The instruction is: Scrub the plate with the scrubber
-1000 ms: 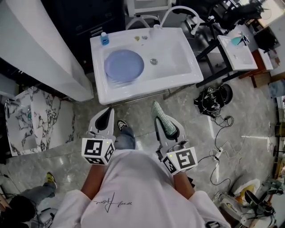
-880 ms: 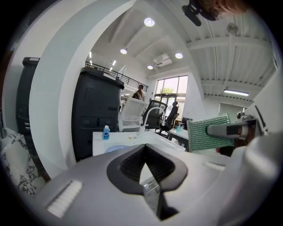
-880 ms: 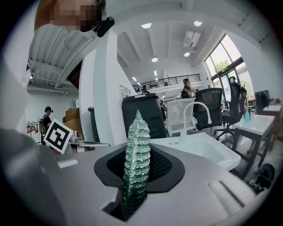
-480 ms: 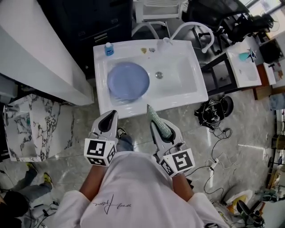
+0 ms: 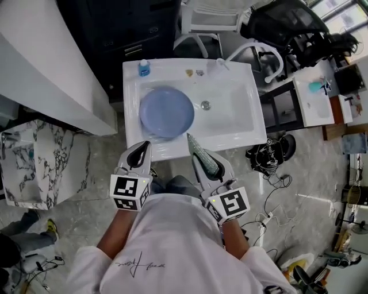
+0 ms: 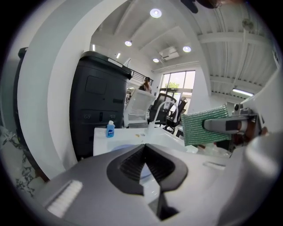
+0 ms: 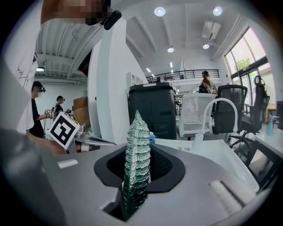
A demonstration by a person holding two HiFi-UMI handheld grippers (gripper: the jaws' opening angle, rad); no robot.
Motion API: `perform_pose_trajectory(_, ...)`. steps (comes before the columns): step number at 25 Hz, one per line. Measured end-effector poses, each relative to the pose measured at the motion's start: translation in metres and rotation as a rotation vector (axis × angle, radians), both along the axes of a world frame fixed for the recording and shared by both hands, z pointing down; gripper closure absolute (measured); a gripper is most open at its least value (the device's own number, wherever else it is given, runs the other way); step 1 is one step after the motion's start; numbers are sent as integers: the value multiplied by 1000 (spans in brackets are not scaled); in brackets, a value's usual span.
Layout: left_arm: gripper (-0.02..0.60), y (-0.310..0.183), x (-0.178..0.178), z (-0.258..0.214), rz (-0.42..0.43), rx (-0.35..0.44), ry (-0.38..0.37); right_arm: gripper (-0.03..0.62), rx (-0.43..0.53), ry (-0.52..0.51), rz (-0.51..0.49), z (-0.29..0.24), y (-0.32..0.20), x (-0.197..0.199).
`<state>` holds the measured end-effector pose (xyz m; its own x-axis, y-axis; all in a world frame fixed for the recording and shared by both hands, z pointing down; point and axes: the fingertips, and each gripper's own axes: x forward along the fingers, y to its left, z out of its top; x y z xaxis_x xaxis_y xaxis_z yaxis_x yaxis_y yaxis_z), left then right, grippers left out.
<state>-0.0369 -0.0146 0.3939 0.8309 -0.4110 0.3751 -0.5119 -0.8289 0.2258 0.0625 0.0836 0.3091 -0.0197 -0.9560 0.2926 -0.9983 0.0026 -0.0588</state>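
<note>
A round blue plate (image 5: 167, 112) lies in the left part of the white sink (image 5: 230, 120), straight ahead in the head view. My right gripper (image 5: 208, 161) is shut on a green scrubber (image 5: 198, 148), which stands up between its jaws (image 7: 136, 154) just short of the sink's front rim. My left gripper (image 5: 141, 148) is shut on nothing, its tips at the rim in front of the plate. In the left gripper view, the scrubber (image 6: 205, 126) shows to the right, beyond the shut jaws of the left gripper (image 6: 144, 148).
A small blue bottle (image 5: 144, 68) stands on the sink's back left corner, with a faucet (image 5: 221, 64) at the back right. A dark cabinet (image 5: 121, 28) and chairs (image 5: 213, 17) stand behind. There is a marble block (image 5: 40, 166) to the left and cables (image 5: 270, 155) on the floor at right.
The person has stepped toward the sink, so both grippers now reach its front rim. The right gripper still holds the scrubber and the left stays shut.
</note>
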Motion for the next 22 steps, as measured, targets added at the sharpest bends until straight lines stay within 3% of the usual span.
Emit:
perform_pose_trajectory(5,528,-12,3,12,-45,-60,13,545,-76,60,5,16,-16,16)
perform_pose_trajectory(11,528,-28,6,41,-124,-146,-17,545,-76,58,-55,21,-46,27)
perform_pose_trajectory(22,528,-47,19,90,-297,-400,-21,545,-161,29,-133,54,-89,66)
